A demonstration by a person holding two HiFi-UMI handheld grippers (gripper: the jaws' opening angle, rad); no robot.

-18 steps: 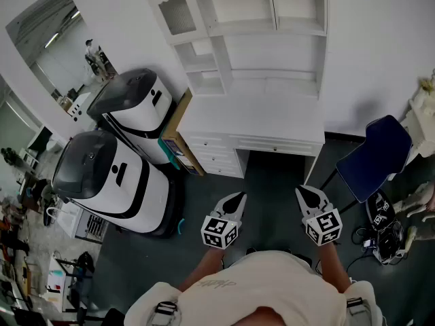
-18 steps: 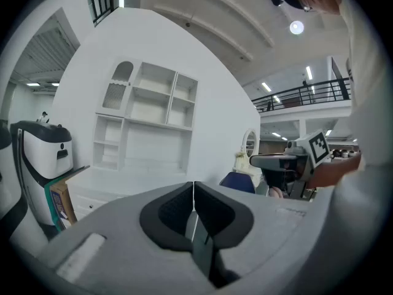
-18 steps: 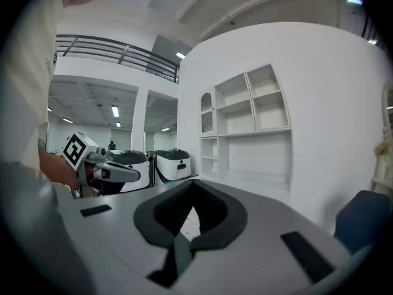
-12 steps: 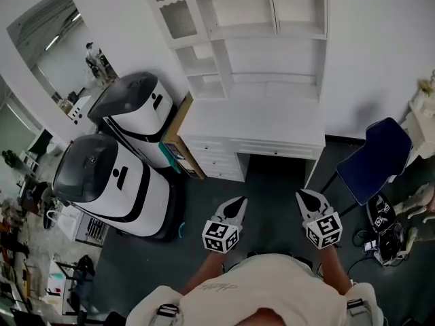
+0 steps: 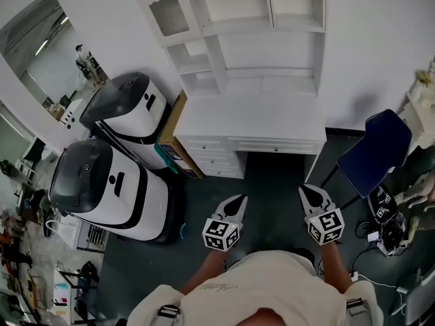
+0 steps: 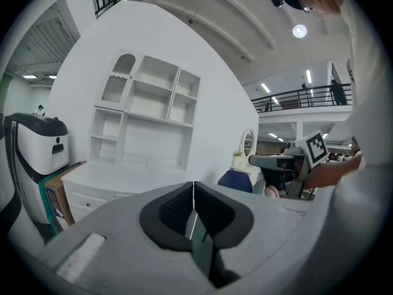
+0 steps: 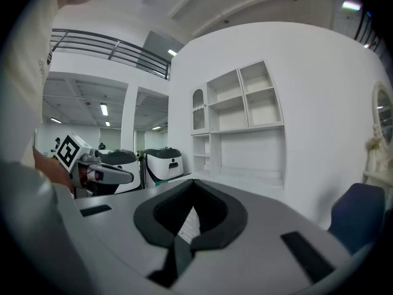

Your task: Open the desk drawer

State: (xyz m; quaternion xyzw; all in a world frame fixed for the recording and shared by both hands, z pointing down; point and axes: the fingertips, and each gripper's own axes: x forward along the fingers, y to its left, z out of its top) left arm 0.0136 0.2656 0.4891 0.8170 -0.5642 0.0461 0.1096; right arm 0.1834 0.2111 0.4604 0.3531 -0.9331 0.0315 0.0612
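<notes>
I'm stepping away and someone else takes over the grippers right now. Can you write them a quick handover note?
Left gripper: shut, empty, held in the air short of the desk.
Right gripper: shut, empty, beside it.
Drawer under the desktop: closed, untouched. A blue chair stands at the desk's right.
Done: nothing.
To do: step closer, open a gripper, take hold of the drawer front, pull it out.

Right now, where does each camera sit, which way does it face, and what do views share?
Head view: on the head, looking steeply down at the desk; shirt shows.
Left gripper view: on the left hand-held gripper, facing the desk; shut jaws show.
Right gripper view: on the right hand-held gripper, facing the shelves; shut jaws show.
Shared: all see the shelves.
</notes>
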